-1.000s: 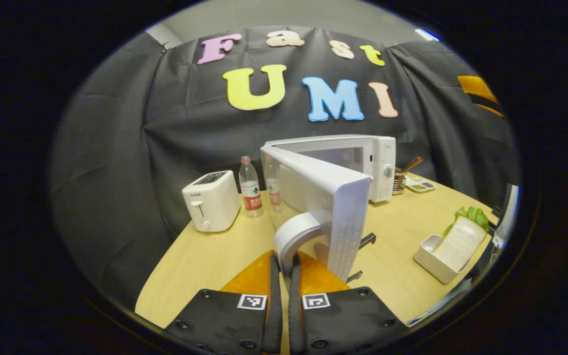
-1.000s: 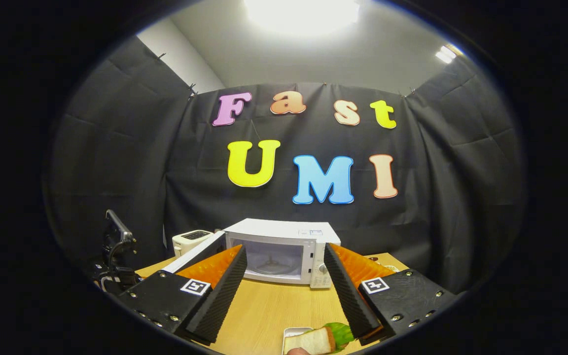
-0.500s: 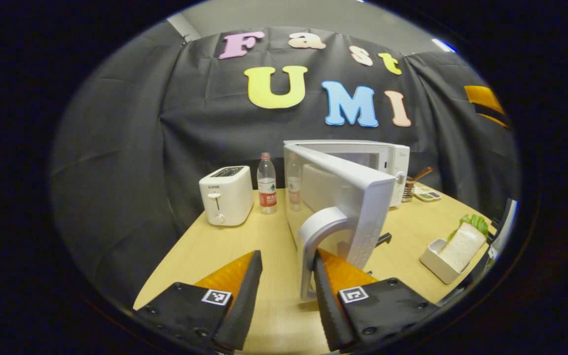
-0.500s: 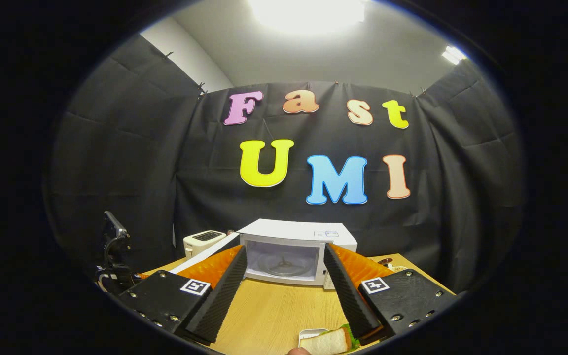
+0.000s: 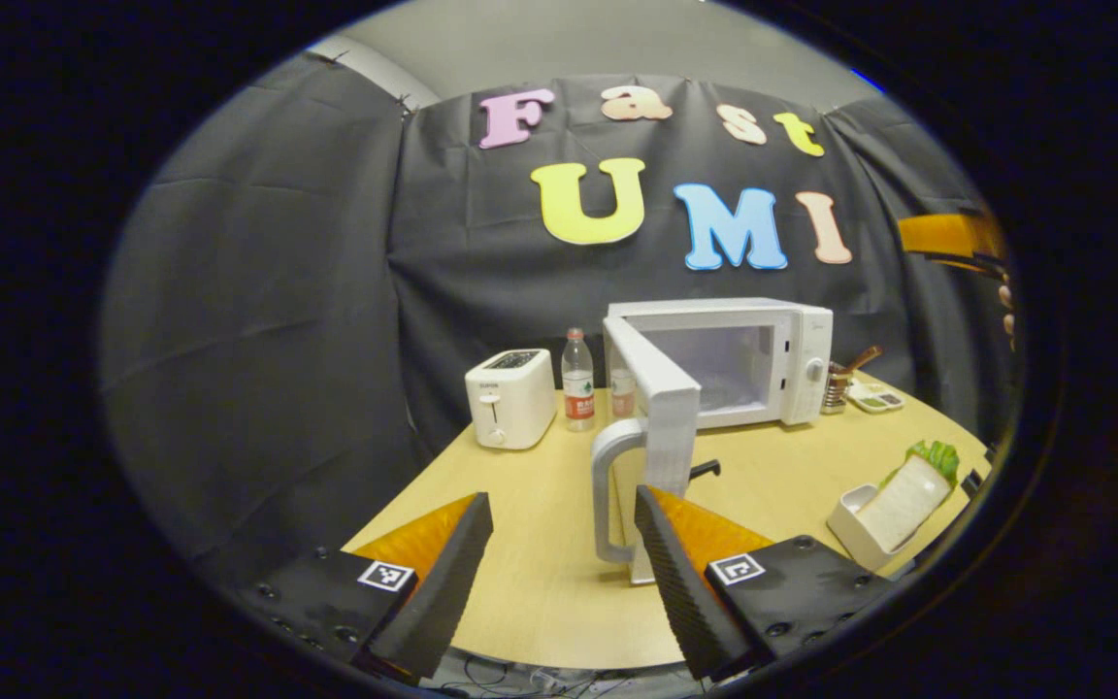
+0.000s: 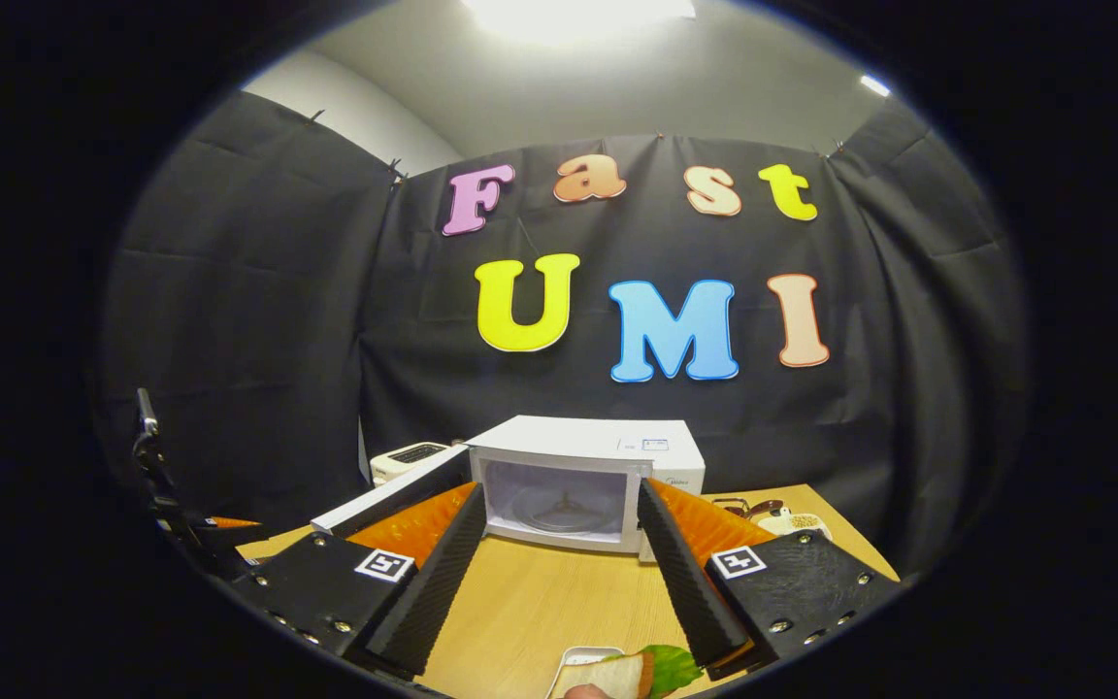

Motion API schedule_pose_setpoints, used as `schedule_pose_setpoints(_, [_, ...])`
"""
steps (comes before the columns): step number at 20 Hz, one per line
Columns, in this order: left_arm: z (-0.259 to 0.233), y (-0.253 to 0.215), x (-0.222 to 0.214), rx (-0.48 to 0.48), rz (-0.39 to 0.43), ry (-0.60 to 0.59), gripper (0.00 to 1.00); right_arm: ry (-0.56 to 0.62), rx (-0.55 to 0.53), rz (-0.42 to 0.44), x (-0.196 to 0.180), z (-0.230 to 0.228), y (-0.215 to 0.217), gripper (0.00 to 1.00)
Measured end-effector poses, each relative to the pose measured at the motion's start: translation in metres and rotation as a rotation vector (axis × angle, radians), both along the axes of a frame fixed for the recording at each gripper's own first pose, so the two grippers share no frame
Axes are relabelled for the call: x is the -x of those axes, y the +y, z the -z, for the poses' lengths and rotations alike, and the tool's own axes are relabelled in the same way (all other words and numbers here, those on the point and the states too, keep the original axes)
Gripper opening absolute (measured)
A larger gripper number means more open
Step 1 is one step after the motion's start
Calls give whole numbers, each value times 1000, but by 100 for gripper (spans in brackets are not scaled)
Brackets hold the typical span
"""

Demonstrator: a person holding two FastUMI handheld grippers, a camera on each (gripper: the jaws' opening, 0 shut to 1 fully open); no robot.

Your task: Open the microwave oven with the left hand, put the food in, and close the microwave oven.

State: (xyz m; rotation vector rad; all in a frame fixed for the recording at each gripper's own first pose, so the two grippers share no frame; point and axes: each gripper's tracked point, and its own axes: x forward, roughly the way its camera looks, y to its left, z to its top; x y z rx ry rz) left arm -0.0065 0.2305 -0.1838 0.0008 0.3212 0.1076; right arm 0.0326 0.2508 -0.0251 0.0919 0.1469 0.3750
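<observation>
- Left gripper view: the left tool (image 5: 551,544) sits low over the near edge of the light wooden table (image 5: 792,476), its two fingers spread wide with nothing between them.
- The white microwave oven (image 5: 763,359) stands at the back of the table. Its white door (image 5: 651,408) hangs wide open, and the curved grey handle (image 5: 606,485) is just past the left tool's right finger, apart from it.
- A white toaster (image 5: 510,396) has a small dark word on its front, too tiny to read. Beside it stands a clear water bottle with a red label (image 5: 576,381); its writing is too small to read.
- The food, a white bread sandwich with green lettuce (image 5: 908,481), leans in a small white tray (image 5: 845,519) near the table's right edge.
- Right gripper view: the right tool (image 6: 559,568) points straight at the open microwave oven, fingers spread wide and holding nothing. The sandwich lies just below it.
- The small badge on the microwave oven's front is too blurry to read.
- Each tool carries little square black-and-white tags.
</observation>
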Motion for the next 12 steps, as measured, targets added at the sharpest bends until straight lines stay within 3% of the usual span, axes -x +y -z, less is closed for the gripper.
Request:
schedule_pose_setpoints(6, [-97,-13,-1,-13,-83,-171,95,216,-12,-41,-19,59,-36,96])
schedule_pose_setpoints(12, [-171,-35,4,-26,-121,-318,96,487,-94,-44,-18,126,-65,96])
